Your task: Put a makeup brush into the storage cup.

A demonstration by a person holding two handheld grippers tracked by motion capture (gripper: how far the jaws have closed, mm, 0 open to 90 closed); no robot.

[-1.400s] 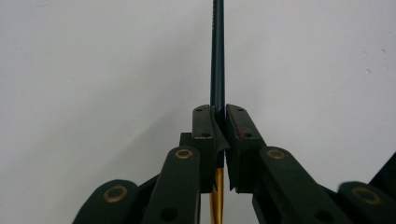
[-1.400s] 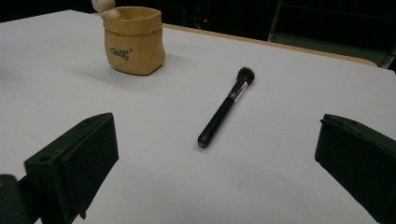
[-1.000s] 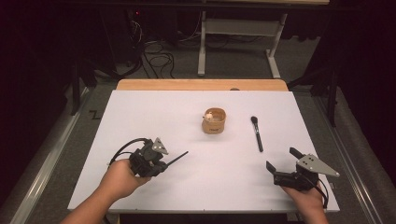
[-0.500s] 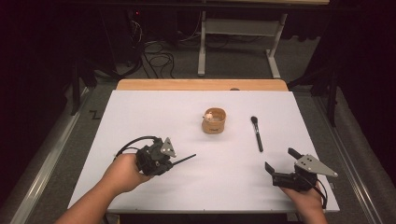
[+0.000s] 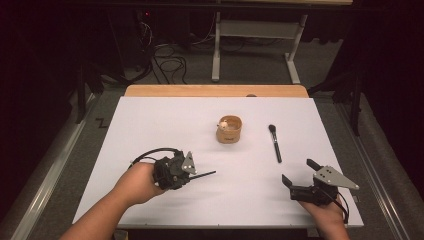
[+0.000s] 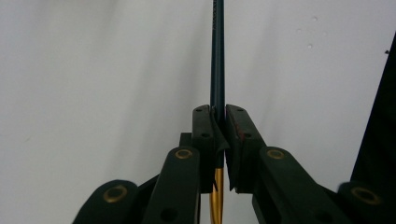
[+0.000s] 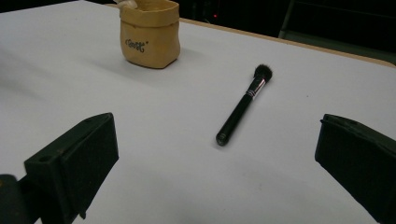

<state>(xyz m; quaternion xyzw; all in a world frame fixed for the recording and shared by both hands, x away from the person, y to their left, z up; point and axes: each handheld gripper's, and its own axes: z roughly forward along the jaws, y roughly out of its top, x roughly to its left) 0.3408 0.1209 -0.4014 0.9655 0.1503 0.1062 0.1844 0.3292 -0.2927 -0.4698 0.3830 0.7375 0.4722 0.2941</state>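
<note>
My left gripper [image 5: 191,175] sits over the near-left part of the white table [image 5: 150,125]. It is shut on a thin dark stick [image 5: 205,174] whose free end points right. In the left gripper view the pads [image 6: 204,126] pinch this teal stick [image 6: 217,56], with a gold section below them. My right gripper [image 5: 299,171] rests at the near right, jaws wide open with nothing between them. A black makeup brush [image 5: 274,142] lies beyond it, bristles away from me. In the right gripper view the brush [image 7: 243,107] lies ahead of the open jaws. A tan pouch [image 5: 229,130] stands mid-table.
In the right gripper view the tan pouch [image 7: 149,35] stands upright at the far left with something pale inside. A wooden strip [image 5: 215,90] runs along the table's far edge. Cables and a metal frame [image 5: 260,30] lie on the floor beyond.
My left gripper has moved right across the table with the stick still clamped. The right gripper, brush and pouch have stayed where they were.
</note>
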